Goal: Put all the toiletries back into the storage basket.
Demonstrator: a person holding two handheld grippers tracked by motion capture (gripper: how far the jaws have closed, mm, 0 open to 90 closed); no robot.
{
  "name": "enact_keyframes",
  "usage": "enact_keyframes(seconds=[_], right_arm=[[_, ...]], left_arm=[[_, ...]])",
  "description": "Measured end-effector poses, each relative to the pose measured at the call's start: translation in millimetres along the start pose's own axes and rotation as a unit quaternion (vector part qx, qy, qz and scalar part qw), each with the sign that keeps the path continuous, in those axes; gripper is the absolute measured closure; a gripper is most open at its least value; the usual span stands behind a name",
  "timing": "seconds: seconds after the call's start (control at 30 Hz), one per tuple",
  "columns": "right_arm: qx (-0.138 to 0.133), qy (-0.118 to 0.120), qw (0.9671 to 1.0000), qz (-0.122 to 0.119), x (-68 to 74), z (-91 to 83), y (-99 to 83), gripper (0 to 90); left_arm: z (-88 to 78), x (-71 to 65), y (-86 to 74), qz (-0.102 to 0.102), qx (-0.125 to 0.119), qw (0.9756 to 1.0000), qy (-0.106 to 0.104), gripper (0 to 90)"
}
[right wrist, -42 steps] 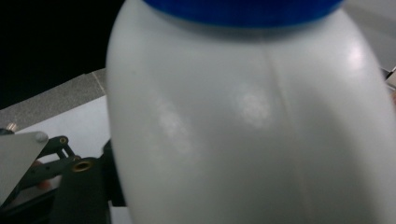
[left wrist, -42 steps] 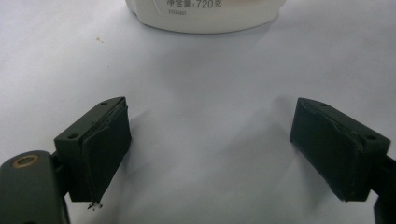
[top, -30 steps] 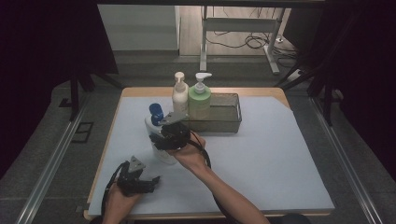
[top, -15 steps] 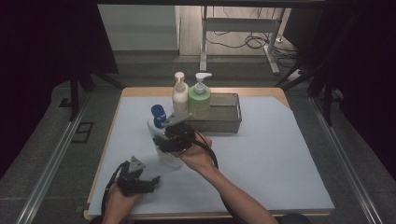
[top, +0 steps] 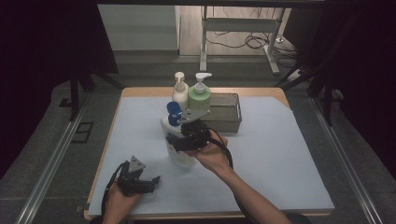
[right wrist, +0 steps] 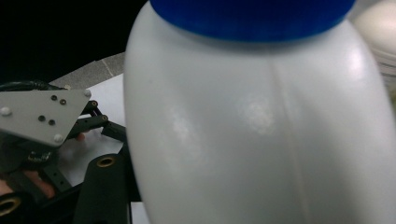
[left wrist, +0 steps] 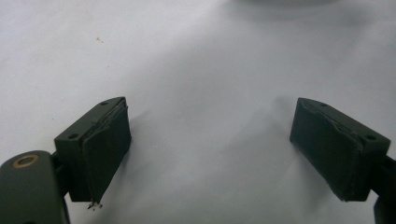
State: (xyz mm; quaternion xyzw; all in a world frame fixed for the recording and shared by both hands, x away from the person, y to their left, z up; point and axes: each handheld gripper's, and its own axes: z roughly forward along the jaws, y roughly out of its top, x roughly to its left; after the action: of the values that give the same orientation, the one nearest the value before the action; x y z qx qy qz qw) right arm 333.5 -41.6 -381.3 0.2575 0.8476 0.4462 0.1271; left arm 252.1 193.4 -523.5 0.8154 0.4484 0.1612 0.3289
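Observation:
A white bottle (top: 173, 148) with a blue cap (top: 174, 113) is gripped around its body by my right gripper (top: 183, 140), which comes at it from the right. The bottle leans a little and hangs just above the pale blue mat (top: 261, 154). In the right gripper view the bottle's white body (right wrist: 261, 126) is very close, with one black finger (right wrist: 105, 186) against its left side. My left gripper (top: 150, 182) rests on the mat at the near left, open, with bare mat between its pads (left wrist: 109, 149).
A dark wire basket (top: 226, 114) stands at the back of the mat with a green pump bottle (top: 200, 95) at its left end. A cream pump bottle (top: 180, 91) stands just left of it. The table edge (top: 107, 140) runs down the left.
My right gripper has carried the white bottle to the right and slightly up, closer to the basket. The left gripper has stayed where it was.

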Motion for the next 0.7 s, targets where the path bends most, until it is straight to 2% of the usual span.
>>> enact_keyframes(seconds=[0.4,0.7], right_arm=[[-0.003,-0.019,0.9997,0.014,-21.7,-34.3,-6.9,39.6],[0.001,-0.045,0.9986,0.028,-41.2,-56.4,-15.2,39.7]], left_arm=[[0.0,-0.1,0.0,0.000,0.000,1.0000,0.000,12.2],[-0.1,0.0,0.1,0.000,0.001,1.0000,0.000,12.3]])
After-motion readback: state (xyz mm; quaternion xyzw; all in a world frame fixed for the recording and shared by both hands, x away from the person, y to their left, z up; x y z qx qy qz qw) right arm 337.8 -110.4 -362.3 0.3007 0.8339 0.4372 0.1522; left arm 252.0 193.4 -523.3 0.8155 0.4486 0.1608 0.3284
